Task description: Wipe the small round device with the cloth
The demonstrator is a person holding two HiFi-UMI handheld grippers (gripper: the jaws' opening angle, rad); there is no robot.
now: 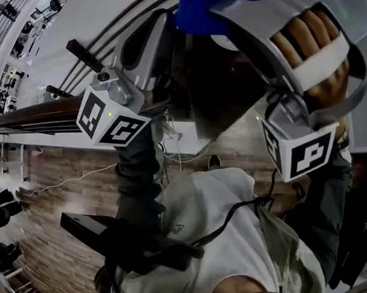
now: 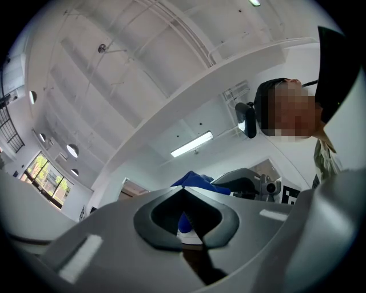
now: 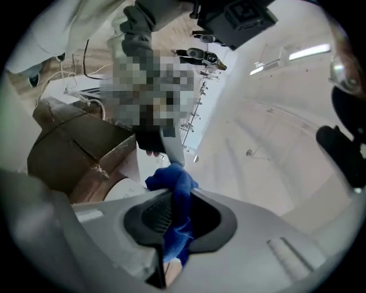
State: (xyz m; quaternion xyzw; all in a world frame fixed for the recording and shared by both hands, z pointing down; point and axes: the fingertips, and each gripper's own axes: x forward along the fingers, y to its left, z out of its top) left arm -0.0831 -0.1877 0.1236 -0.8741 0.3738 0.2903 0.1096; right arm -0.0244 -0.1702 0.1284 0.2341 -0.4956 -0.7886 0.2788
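My right gripper (image 3: pixel 174 197) is shut on a blue cloth (image 3: pixel 174 183), which sticks out past the jaw tips. In the head view the cloth (image 1: pixel 222 2) bunches at the top, where both grippers point. My left gripper (image 2: pixel 183 189) has its jaw tips together with nothing seen between them; its tip (image 3: pixel 170 150) reaches the cloth from the far side. A pale round thing (image 3: pixel 117 191), perhaps the device, shows partly beside the right jaw and through the left jaws' gap (image 2: pixel 190 234). I cannot tell whether the cloth touches it.
A brown cardboard box (image 3: pixel 74 154) stands close to the left of the right gripper. A person in a light shirt (image 1: pixel 216 229) fills the lower head view, with a black cable across it. Wooden flooring (image 1: pixel 53 186) and a ceiling light (image 2: pixel 191 144) show beyond.
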